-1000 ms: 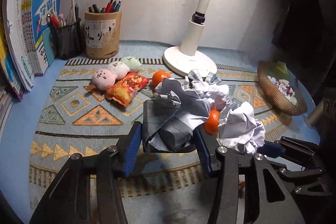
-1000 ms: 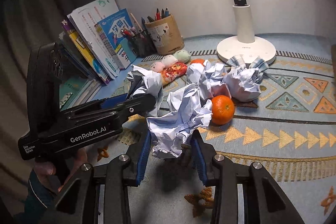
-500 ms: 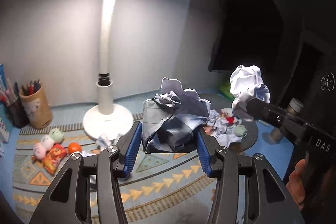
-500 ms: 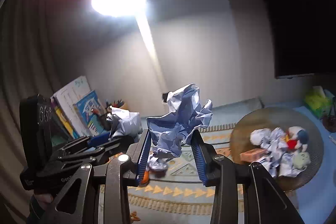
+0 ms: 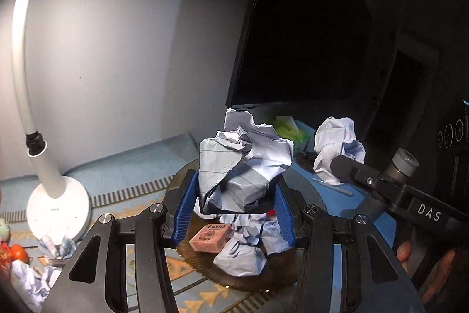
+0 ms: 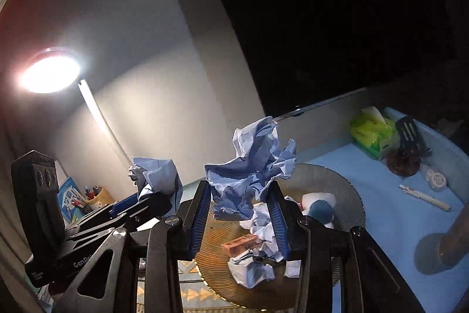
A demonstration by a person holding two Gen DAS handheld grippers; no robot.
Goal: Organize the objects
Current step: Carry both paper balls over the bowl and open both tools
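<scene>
My left gripper [image 5: 231, 213] has its blue jaws clamped on a crumpled paper wad [image 5: 243, 163], grey-white with faint ruled lines, torn at the top edge and folded into bulky creases. My right gripper [image 6: 239, 217] grips a second paper ball [image 6: 252, 166], bluer in this light, loosely scrunched with ragged points sticking up. Both wads hang in the air over a round woven tray [image 6: 348, 201] on the table [image 6: 390, 213]. In the tray lie more crumpled sheets [image 6: 255, 266], a pink eraser-like block [image 5: 210, 236] and a small blue-and-white plush [image 6: 321, 210]. A white desk lamp [image 5: 55, 204] stands to the left, its head glowing.
</scene>
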